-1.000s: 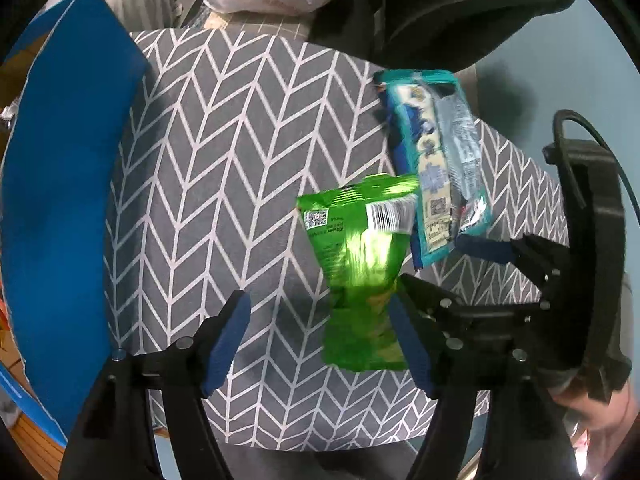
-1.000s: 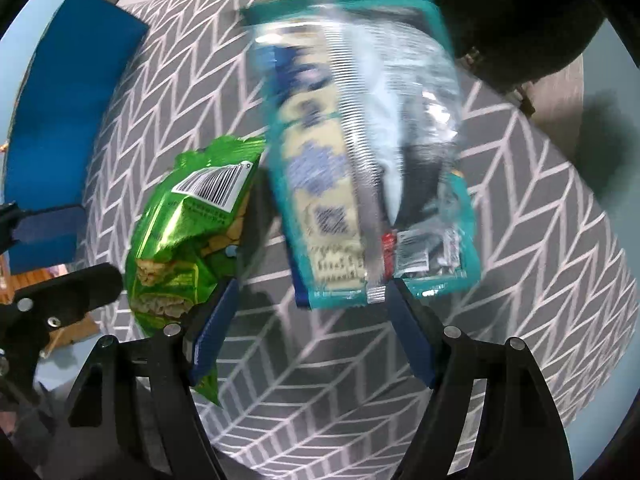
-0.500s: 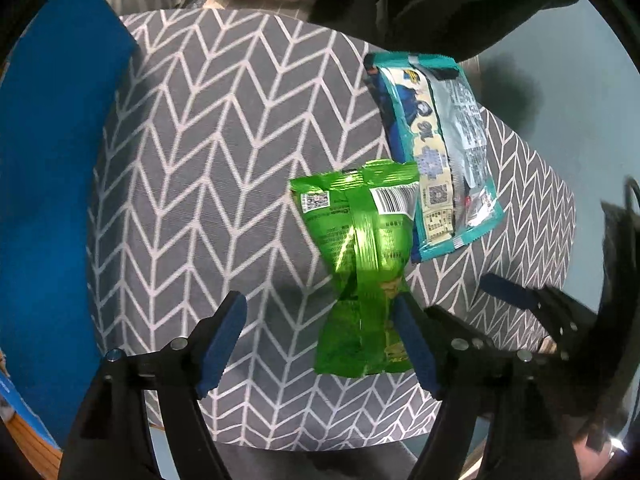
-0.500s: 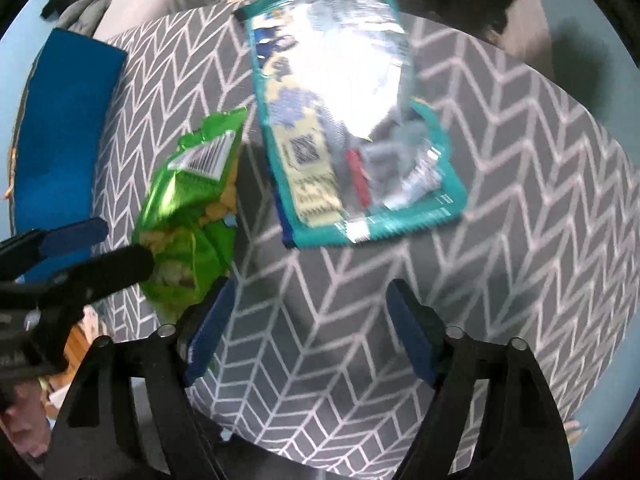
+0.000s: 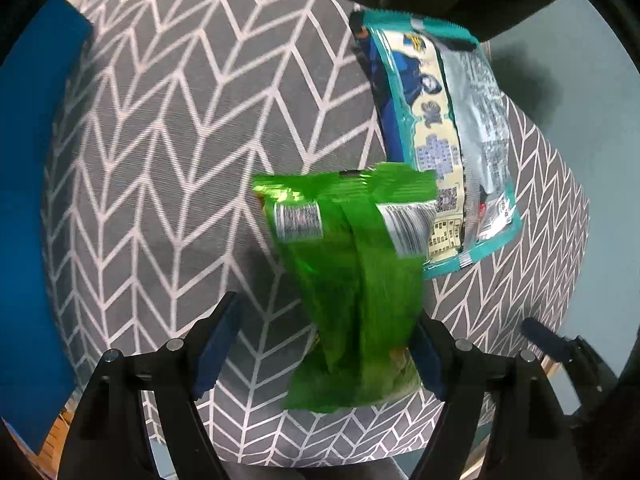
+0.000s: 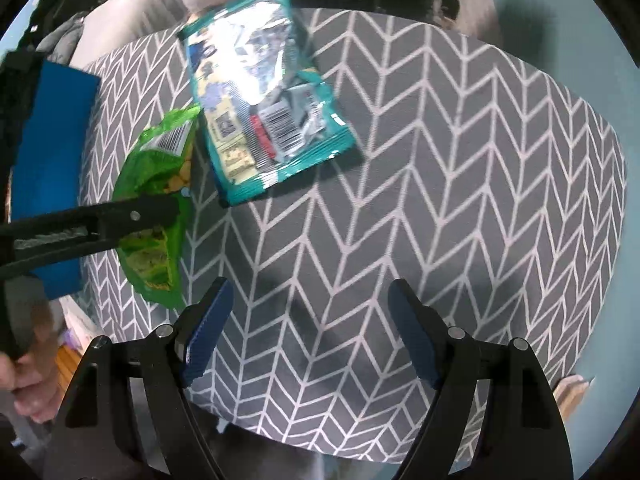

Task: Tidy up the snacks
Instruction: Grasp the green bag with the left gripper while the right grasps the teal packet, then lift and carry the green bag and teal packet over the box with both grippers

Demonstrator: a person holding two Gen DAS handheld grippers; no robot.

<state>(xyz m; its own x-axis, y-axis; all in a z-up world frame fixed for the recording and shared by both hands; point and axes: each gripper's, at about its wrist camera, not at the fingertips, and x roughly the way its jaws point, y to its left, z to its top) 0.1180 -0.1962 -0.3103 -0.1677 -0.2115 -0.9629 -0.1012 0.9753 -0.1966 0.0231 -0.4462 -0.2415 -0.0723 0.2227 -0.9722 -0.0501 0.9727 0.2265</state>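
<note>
A green snack bag [image 5: 352, 280] lies on the grey chevron cushion [image 5: 180, 140], its near end between the fingers of my left gripper [image 5: 324, 344], which is open around it. A teal snack pack [image 5: 440, 128] lies beside it to the right, its lower corner under the green bag's top. In the right wrist view the teal pack [image 6: 260, 92] lies flat and the green bag [image 6: 156, 196] sits to its left with the left gripper's finger across it. My right gripper [image 6: 308, 332] is open and empty, well back from both bags.
A blue flat board [image 5: 36, 200] stands along the cushion's left edge; it also shows in the right wrist view [image 6: 48, 160]. A white plastic bag and dark clothes lie behind the cushion. The cushion's right half [image 6: 480, 160] is bare fabric. Teal floor lies beyond.
My right gripper let go of the teal pack, which now lies on the cushion, and pulled back. My left gripper moved in around the green bag.
</note>
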